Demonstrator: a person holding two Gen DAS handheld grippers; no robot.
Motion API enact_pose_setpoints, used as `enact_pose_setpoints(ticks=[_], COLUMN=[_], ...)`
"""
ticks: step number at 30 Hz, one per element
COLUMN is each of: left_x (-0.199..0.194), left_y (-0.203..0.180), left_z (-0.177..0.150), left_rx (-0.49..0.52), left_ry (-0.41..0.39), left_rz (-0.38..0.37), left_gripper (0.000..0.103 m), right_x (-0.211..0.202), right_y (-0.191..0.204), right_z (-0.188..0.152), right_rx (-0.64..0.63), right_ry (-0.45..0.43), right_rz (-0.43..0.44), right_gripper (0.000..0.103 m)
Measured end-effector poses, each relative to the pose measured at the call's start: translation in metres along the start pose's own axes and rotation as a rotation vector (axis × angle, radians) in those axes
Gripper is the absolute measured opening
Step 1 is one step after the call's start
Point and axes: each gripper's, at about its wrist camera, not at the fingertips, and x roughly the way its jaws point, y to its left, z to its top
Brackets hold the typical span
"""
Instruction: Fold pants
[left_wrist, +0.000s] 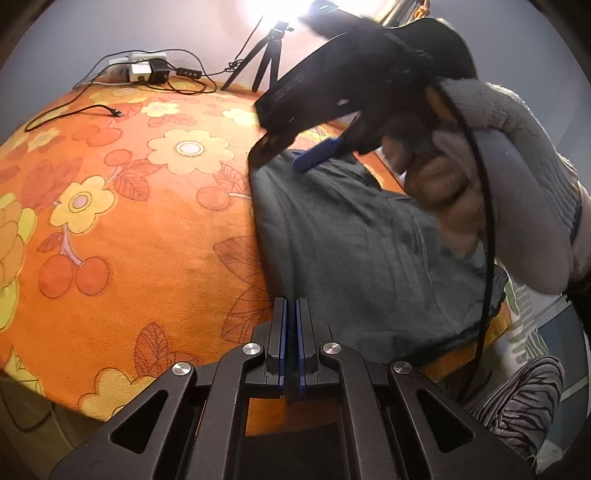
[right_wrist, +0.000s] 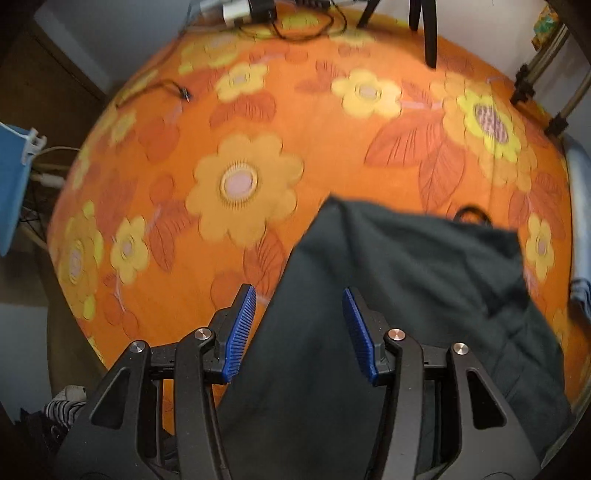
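Dark grey pants (left_wrist: 351, 236) lie folded flat on the right side of the orange flowered table (left_wrist: 140, 221). My left gripper (left_wrist: 293, 304) is shut, its tips at the near left edge of the pants; no cloth shows plainly between the pads. My right gripper (left_wrist: 291, 155), held by a hand (left_wrist: 443, 192) in a fuzzy grey sleeve, points down over the far end of the pants. In the right wrist view that right gripper (right_wrist: 299, 293) stands open, with the pants (right_wrist: 406, 277) spread under and between its blue pads (right_wrist: 242, 328), which do not press on the cloth.
A power strip with adapters (left_wrist: 147, 68) and loose cables (left_wrist: 74, 110) lie at the table's far edge, beside a black tripod (left_wrist: 266, 55). A blue box (right_wrist: 14, 192) stands off the table's left side. A striped trouser leg (left_wrist: 517, 402) shows at lower right.
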Motion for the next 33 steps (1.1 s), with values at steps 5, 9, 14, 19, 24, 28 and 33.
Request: enact_pose_setpoints(ticks=[5, 9, 14, 19, 24, 28, 33], left_x=[0.0, 0.0, -0.003, 0.009, 0.021, 0.023, 0.017], left_y=[-0.005, -0.006, -0.003, -0.003, -0.004, -0.009, -0.012], left_z=[-0.001, -0.001, 0.002, 0.008, 0.013, 0.014, 0.015], left_rx=[0.016, 0.028, 0.0, -0.027, -0.039, -0.037, -0.029], left_ry=[0.0, 0.0, -0.011, 0.015, 0.019, 0.013, -0.018], left_rz=[0.008, 0.032, 0.05, 0.034, 0.027, 0.03, 0.005], left_gripper=[0.003, 0.004, 0.042, 0.047, 0.045, 0.007, 0.005], right_x=[0.015, 0.026, 0.026, 0.008, -0.018, -0.036, -0.044], right_y=[0.02, 0.031, 0.029, 0.021, 0.005, -0.003, -0.006], right_z=[-0.005, -0.009, -0.012, -0.015, -0.017, -0.022, -0.014], right_rx=[-0.034, -0.072, -0.065, -0.045, -0.007, 0.019, 0.012], right_ry=[0.025, 0.051, 0.046, -0.001, -0.057, -0.1, -0.132], right_rz=[-0.075, -0.151, -0.16, -0.114, -0.061, -0.035, -0.015], right_gripper=[0.051, 0.037, 0.01, 0.006, 0.004, 0.003, 0.003])
